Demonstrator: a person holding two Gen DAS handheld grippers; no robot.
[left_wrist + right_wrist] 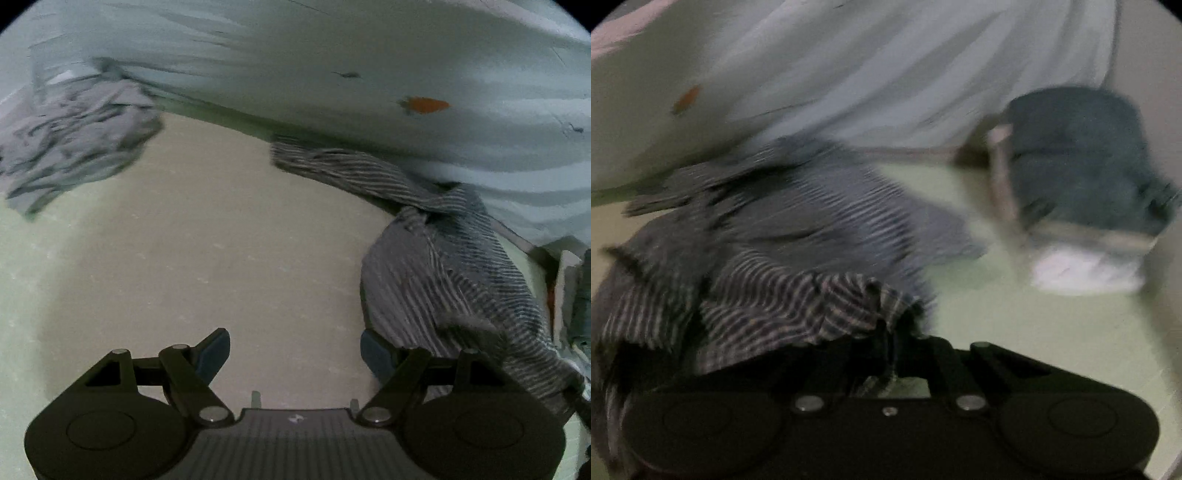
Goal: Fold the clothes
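Note:
A grey and white striped garment (443, 266) lies crumpled on the pale green surface (184, 240), at the right of the left wrist view. My left gripper (295, 356) is open and empty; its right finger touches the garment's edge. In the right wrist view, which is blurred, the striped garment (775, 258) is bunched in front of my right gripper (886, 354). Its jaws are shut on a fold of that cloth, which hides the fingertips.
A crumpled grey garment (74, 144) lies at the far left. A stack of folded clothes, dark teal on top (1082, 166) and white beneath (1086, 273), sits at the right. A pale blue-grey wall (332, 55) with an orange spot (424, 105) rises behind.

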